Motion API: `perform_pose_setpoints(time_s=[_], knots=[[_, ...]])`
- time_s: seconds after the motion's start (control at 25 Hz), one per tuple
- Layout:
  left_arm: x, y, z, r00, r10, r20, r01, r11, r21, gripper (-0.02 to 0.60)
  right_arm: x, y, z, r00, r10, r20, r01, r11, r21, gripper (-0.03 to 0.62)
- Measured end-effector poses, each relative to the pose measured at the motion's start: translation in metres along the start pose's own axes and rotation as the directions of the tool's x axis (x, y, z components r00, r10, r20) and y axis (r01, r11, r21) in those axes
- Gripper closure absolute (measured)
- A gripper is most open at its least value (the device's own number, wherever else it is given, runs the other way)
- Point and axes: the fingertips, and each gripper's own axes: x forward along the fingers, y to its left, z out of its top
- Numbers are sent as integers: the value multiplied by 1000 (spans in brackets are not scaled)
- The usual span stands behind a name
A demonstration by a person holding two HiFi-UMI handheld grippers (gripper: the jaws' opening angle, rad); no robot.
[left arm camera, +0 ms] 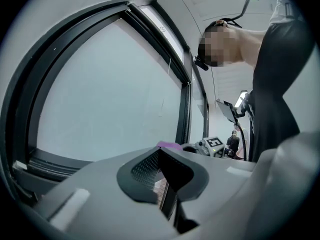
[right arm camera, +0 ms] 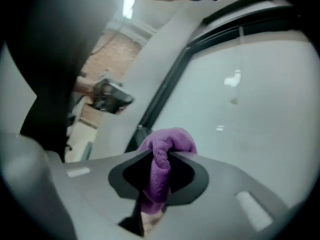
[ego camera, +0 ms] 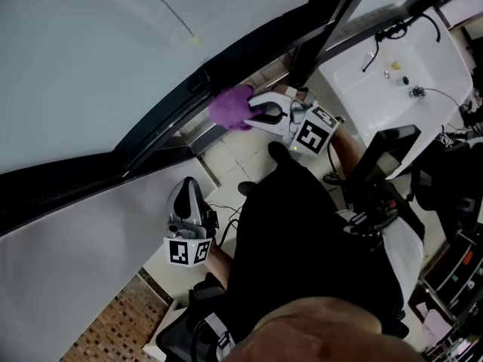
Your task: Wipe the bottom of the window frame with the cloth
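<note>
The right gripper (ego camera: 262, 110) is pinching a purple microfibre cloth (ego camera: 230, 105) between its jaws. The right gripper view is showing a fold of it squeezed between the pads, with a bunched wad sticking out past the tips. That wad is pressing against the dark bottom rail of the window frame (ego camera: 170, 123), just below the pale glass (ego camera: 90, 51).

The left gripper (ego camera: 188, 196) is hanging low and well apart from the frame. Its jaws are resting together with nothing between them.

The cloth is looking soft, light and limp, so it is likely giving way under pressure rather than scrubbing on its own. The hold is sitting on a gathered fold near the middle. That seems the right place, since it is leaving enough loose pile ahead of the jaws to cushion them from the rail. A shallower bite would probably be letting the fabric drag out along the rail.
</note>
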Motion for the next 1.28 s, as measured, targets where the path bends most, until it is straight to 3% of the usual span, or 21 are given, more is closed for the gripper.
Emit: perform_pose_setpoints(time_s=[0.04,0.08,0.12,0.16,0.24,0.32,0.6,0.68,0.72,0.8,0.88,0.96,1.04,1.16,1.28], knots=[[-1,0,1,1000,4,2,-4,1000,1,590,1,-37,-3,990,-140,8,139,988,72,530],[-3,0,1,1000,9,3,-9,1000,2,591,4,-72,-11,963,-268,-10,267,955,131,530],[-5,0,2,1000,14,4,-14,1000,3,591,11,-101,-23,934,-351,-62,356,920,162,530],[-7,-1,2,1000,20,5,-20,1000,3,591,23,-120,-38,915,-380,-134,399,901,169,530],[-11,-3,4,999,33,7,-33,999,5,591,57,-129,-65,909,-329,-257,375,913,161,530],[-16,-3,5,999,49,10,-49,999,6,591,91,-118,-79,914,-257,-314,311,941,134,530],[-17,3,7,997,72,10,-72,997,3,591,97,-115,-89,887,-255,-386,292,955,41,536],[-13,2,6,998,59,14,-59,998,6,591,85,-121,-106,846,-272,-459,309,951,6,536],[-11,1,6,998,54,14,-54,998,8,589,74,-126,-119,808,-296,-510,333,943,-19,533],[-12,1,4,999,49,12,-49,999,8,591,40,-141,-136,725,-376,-578,424,904,-56,531],[-12,4,3,999,47,8,-47,999,4,590,10,-154,-130,692,-434,-577,517,855,-22,531],[-8,6,2,999,40,5,-40,999,0,590,7,-159,-120,716,-414,-562,521,853,36,531],[-3,6,2,1000,27,5,-27,1000,-1,591,31,-150,-121,752,-332,-570,441,895,61,531],[2,0,5,1000,14,3,-14,1000,6,591,74,-132,-138,747,-250,-617,322,947,7,534],[4,-4,3,1000,14,0,-14,1000,1,591,82,-128,-139,743,-255,-619,295,955,-39,534]])
